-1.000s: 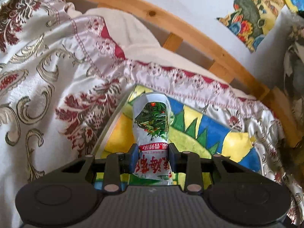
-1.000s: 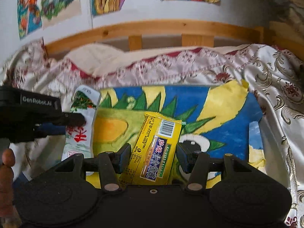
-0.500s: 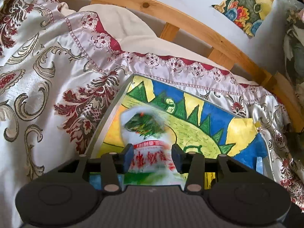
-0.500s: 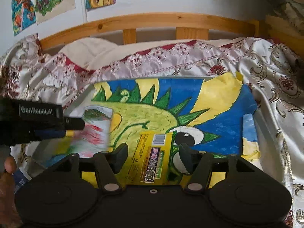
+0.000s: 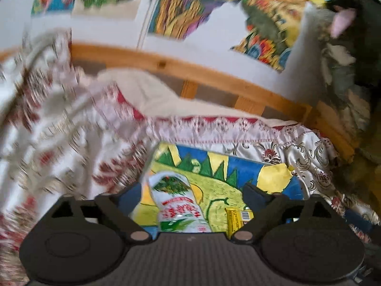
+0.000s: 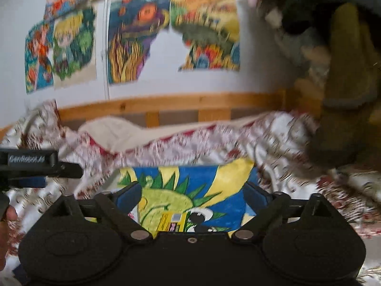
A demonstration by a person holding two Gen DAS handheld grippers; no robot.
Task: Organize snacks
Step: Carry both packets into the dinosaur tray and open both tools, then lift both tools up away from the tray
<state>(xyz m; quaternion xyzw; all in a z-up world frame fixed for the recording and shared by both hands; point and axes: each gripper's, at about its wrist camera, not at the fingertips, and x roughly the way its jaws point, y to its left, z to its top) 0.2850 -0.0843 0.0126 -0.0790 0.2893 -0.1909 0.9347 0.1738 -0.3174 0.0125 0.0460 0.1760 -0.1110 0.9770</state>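
Observation:
A white snack packet with red writing and green leaves [image 5: 177, 205] lies on the left of a tray lined with a bright painted picture [image 5: 243, 166]. My left gripper [image 5: 193, 194] is open and raised above the packet, apart from it. A yellow snack packet with a barcode [image 5: 238, 217] lies to its right; it also shows in the right wrist view [image 6: 172, 221] on the tray [image 6: 190, 178]. My right gripper [image 6: 193, 194] is open and empty above it. The left gripper's body [image 6: 31, 164] shows at the left of the right wrist view.
The tray sits on a bed with a white, red and gold satin cover [image 5: 59, 131]. A wooden headboard rail [image 6: 166, 104] and a wall with colourful drawings [image 6: 133, 45] stand behind. Plush toys [image 6: 338, 71] fill the right corner.
My left gripper opened and let the white packet drop onto the tray. Both grippers then opened wider, pulled back and tilted up, so more of the wall shows.

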